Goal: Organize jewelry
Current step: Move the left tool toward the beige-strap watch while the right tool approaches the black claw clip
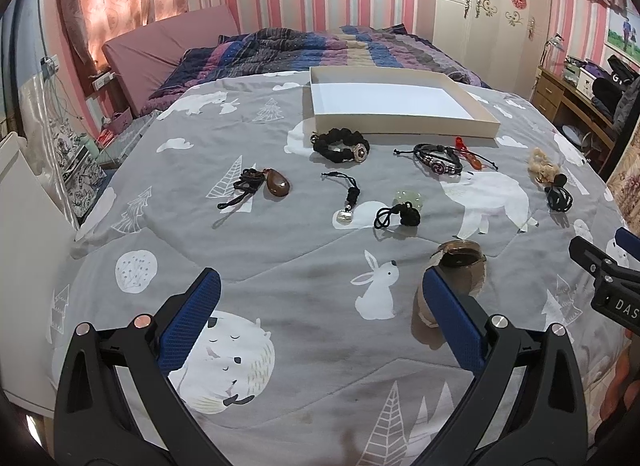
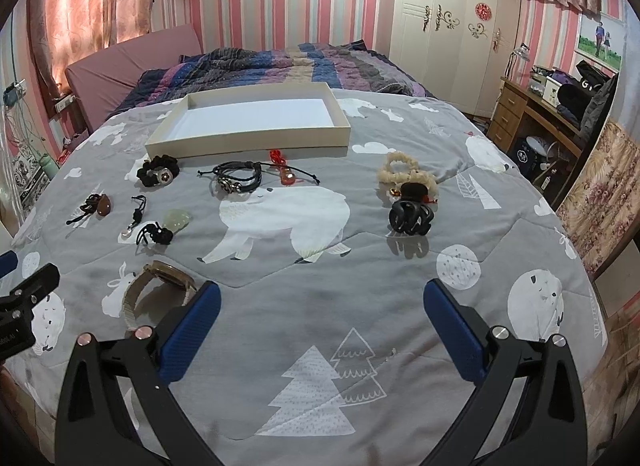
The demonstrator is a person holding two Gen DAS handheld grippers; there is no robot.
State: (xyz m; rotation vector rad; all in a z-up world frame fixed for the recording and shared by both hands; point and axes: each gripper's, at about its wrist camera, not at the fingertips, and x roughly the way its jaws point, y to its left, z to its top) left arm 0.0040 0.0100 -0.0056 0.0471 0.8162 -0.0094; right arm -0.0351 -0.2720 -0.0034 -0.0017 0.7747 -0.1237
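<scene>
my left gripper (image 1: 320, 286) jaws released, empty | my right gripper (image 2: 322, 298) jaws released, empty | jewelry: black beaded bracelet (image 1: 341, 145), brown teardrop pendant (image 1: 279, 186), tan-strap watch (image 1: 460, 262) near right | scattered on bed quilt (image 1: 280, 266) | white tray (image 1: 396, 103) far, empty

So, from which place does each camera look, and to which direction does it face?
Left wrist: sits on the left gripper, looks forward over the bed quilt toward the empty white box; its open blue fingers and the right gripper's edge show.
Right wrist: sits on the right gripper, faces the same way from further right, black hair claw ahead; its open fingers show.
Both share the box, the watch and the black bracelet.
</scene>
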